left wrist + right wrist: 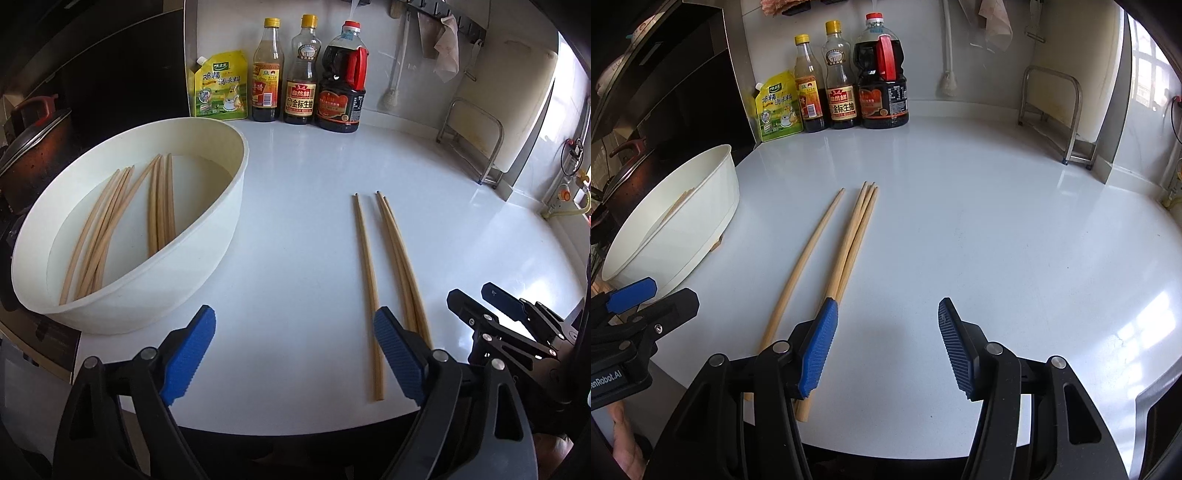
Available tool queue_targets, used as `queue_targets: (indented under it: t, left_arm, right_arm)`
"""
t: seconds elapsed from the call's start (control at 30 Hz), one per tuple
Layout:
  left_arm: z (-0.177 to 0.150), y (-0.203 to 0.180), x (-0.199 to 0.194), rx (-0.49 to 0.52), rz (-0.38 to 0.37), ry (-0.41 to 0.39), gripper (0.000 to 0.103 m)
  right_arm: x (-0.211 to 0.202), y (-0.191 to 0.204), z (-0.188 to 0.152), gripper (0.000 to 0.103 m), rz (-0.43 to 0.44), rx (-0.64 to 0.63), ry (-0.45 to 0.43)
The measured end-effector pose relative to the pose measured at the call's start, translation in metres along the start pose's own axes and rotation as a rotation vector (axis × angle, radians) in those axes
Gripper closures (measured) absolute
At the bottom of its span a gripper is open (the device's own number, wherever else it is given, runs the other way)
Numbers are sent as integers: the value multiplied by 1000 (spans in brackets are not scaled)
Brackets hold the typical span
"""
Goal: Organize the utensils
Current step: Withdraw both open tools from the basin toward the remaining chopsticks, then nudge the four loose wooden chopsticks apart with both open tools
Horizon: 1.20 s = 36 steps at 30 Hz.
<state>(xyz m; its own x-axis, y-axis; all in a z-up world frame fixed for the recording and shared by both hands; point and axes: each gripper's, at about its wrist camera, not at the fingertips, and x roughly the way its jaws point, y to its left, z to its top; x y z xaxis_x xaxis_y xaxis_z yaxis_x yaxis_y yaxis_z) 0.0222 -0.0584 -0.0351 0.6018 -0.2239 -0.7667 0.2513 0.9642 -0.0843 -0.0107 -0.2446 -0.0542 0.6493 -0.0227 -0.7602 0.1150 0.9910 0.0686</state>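
A white oval basin (207,258) stands at the left of the white counter and holds several wooden chopsticks (110,225). Loose chopsticks (391,258) lie on the counter to its right, one apart (365,258) and a close bunch beside it. My left gripper (295,350) is open and empty, low at the front edge, between basin and loose chopsticks. My right gripper (886,347) is open and empty, just right of the loose chopsticks (855,240); its left finger (818,347) overlaps their near ends. The basin (713,206) shows at the left there.
A yellow seasoning pouch (218,88) and three sauce bottles (303,74) stand along the back wall. A metal rack (476,140) with a white board is at the back right. A dark pot (33,147) sits left of the basin.
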Motion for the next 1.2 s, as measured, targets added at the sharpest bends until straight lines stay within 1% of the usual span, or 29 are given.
queue_targets:
  t: [0.2,0.4,0.5,0.77,1.0,1.2]
  left_arm:
    - [0,-7,9,15,6,14,17]
    - [-1,-6,15,9,15,25,17]
    - [-1,-5,17,2,18,24,17]
    - [-3,-5,23,-15,15,38,17]
    - [-1,-8,29,-25,12,42,17]
    - [6,-15,37,-32,8,30,17]
  right_arm:
    - [11,5,9,49,22,-5,9]
    - [30,11,22,49,9,-16,22]
    - [35,13,26,49,16,-24,32]
    - [44,16,29,49,11,-53,54]
    - [45,1,26,49,-10,-23,54]
    - [43,-15,17,49,-33,1,56]
